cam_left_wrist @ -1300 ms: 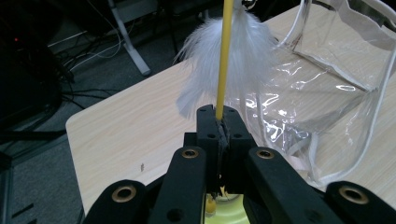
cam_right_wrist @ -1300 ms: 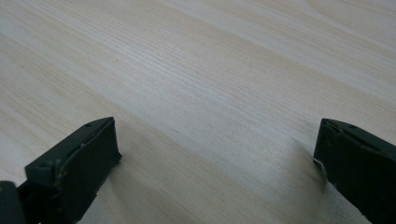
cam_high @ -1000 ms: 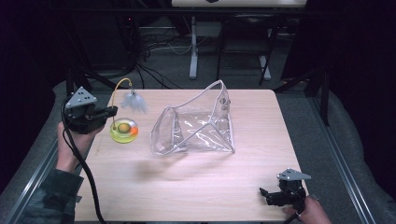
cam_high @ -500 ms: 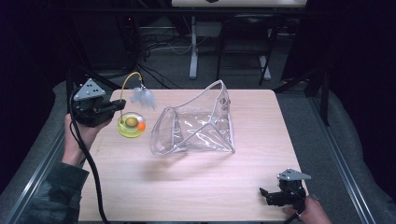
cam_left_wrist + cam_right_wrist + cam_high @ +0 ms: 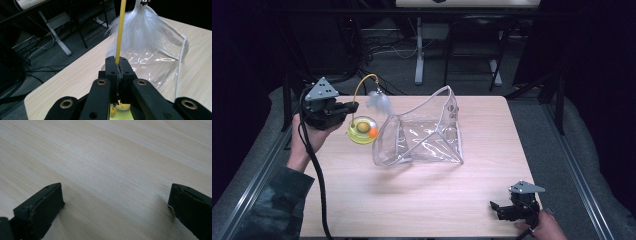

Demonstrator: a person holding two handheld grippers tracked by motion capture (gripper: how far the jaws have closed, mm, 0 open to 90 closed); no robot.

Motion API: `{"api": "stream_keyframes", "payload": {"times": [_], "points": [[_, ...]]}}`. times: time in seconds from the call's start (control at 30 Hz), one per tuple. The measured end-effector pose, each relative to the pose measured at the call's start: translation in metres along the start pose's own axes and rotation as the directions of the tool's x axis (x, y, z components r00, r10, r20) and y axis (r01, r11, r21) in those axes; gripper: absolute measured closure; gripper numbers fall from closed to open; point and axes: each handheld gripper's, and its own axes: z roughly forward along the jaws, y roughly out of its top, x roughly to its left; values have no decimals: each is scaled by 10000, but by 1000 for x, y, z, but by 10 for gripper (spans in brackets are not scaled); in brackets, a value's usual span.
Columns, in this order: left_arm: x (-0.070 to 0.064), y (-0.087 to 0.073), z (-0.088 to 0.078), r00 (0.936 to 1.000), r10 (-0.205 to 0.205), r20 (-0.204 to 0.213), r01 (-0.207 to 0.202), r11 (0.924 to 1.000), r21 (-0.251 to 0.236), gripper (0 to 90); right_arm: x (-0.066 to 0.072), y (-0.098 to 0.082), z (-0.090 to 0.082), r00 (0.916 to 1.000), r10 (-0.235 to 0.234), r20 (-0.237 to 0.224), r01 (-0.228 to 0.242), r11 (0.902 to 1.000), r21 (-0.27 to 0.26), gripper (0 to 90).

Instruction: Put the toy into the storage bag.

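A cat toy has a round yellow-green base (image 5: 361, 131) with an orange ball, a curved yellow wire (image 5: 358, 86) and a white feather (image 5: 378, 101). My left gripper (image 5: 353, 106) is shut on the wire just above the base, left of a clear plastic pouch (image 5: 422, 135) that stands open at the table's middle. In the left gripper view the jaws (image 5: 117, 63) pinch the yellow wire (image 5: 121, 27), with the feather (image 5: 145, 30) and the pouch (image 5: 150, 65) beyond. My right gripper (image 5: 499, 209) rests open at the front right, nothing between its jaws (image 5: 116, 192).
The wooden table (image 5: 422, 200) has bare surface in front of the pouch and on its right side. Dark floor with cables and desk legs (image 5: 419, 50) lies beyond the far edge. Metal rails run along both sides of the table.
My left gripper has carried the toy to the right and slightly away, closer to the pouch's mouth. The right gripper has stayed where it was.
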Motion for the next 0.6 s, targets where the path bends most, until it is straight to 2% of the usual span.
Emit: {"api": "stream_keyframes", "payload": {"times": [0.53,0.6], "points": [[-19,23,28,9960,511,738,-522,9985,142,881,0,0,0,10000,-3,2,3,10000,-8,0],[-20,24,32,9954,479,827,-492,9987,131,881,0,0,0,10000,-5,2,5,10000,-6,0]]}}
